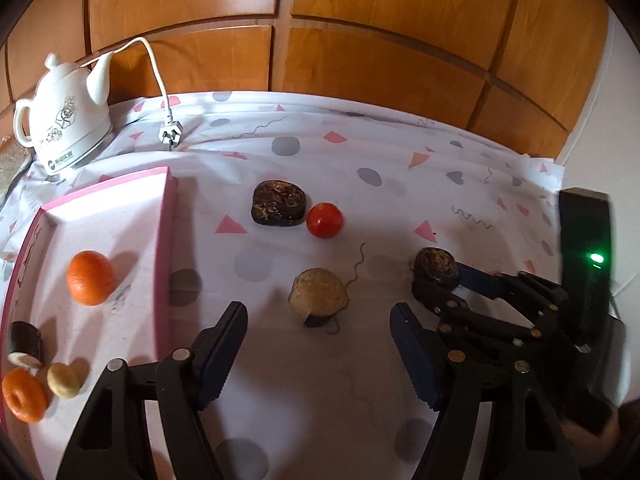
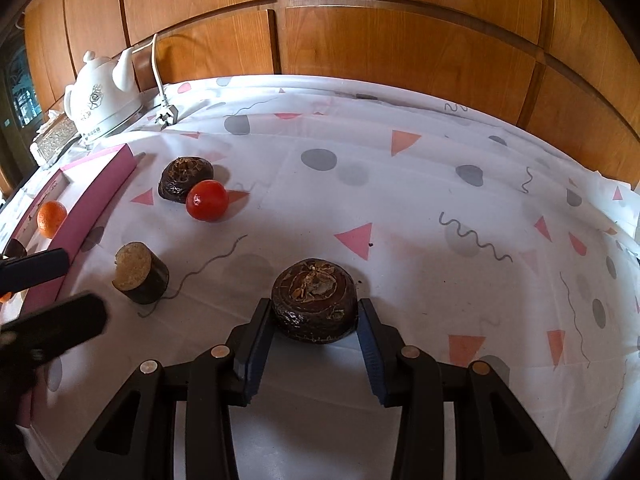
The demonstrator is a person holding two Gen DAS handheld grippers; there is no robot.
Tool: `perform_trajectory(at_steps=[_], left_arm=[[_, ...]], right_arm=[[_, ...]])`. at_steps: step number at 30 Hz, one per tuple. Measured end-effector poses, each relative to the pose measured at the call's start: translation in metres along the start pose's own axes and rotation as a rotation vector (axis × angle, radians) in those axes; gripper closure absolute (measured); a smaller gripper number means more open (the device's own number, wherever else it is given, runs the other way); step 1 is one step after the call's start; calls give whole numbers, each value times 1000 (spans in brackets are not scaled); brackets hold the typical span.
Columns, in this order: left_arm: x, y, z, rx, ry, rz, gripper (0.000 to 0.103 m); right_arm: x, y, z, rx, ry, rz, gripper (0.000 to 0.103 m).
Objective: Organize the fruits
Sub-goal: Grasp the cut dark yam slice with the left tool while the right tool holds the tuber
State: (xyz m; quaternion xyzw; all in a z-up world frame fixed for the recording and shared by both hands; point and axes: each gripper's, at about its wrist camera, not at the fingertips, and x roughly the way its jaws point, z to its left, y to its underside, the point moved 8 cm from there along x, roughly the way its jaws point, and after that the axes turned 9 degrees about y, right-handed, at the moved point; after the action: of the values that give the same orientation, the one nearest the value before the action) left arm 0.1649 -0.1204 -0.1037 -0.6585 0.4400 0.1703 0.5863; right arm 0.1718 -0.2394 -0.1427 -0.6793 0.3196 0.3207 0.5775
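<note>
My right gripper (image 2: 316, 312) is shut on a dark brown round fruit (image 2: 315, 300) near the table's front; it also shows in the left wrist view (image 1: 435, 270). My left gripper (image 1: 318, 320) is open and empty, just before a cut dark fruit with a pale face (image 1: 319, 292), which also shows in the right wrist view (image 2: 141, 278). Farther back lie another dark fruit (image 1: 279, 203) and a red tomato (image 1: 325, 220). The pink tray (image 1: 164, 240) at the left holds an orange (image 1: 90, 278), a halved orange (image 1: 23, 400), a small pale fruit (image 1: 63, 380) and a dark cut piece (image 1: 26, 344).
A white kettle (image 1: 66, 120) with its cord and plug (image 1: 170, 134) stands at the back left. The patterned tablecloth (image 1: 400, 160) covers the table, with wooden panels (image 1: 360, 40) behind. The table's right edge (image 1: 552, 168) lies near my right gripper.
</note>
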Motion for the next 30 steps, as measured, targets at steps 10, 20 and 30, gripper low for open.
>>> perform_trajectory(at_steps=[10, 20, 30], left_arm=[[36, -5, 14, -28, -83, 7, 52], [20, 10, 1, 32, -52, -19, 68], [25, 15, 3, 23, -44, -20, 69]], right_arm=[[1, 0, 0, 9, -5, -10, 61], [2, 1, 1, -5, 11, -8, 61], [2, 1, 1, -5, 11, -11, 61]])
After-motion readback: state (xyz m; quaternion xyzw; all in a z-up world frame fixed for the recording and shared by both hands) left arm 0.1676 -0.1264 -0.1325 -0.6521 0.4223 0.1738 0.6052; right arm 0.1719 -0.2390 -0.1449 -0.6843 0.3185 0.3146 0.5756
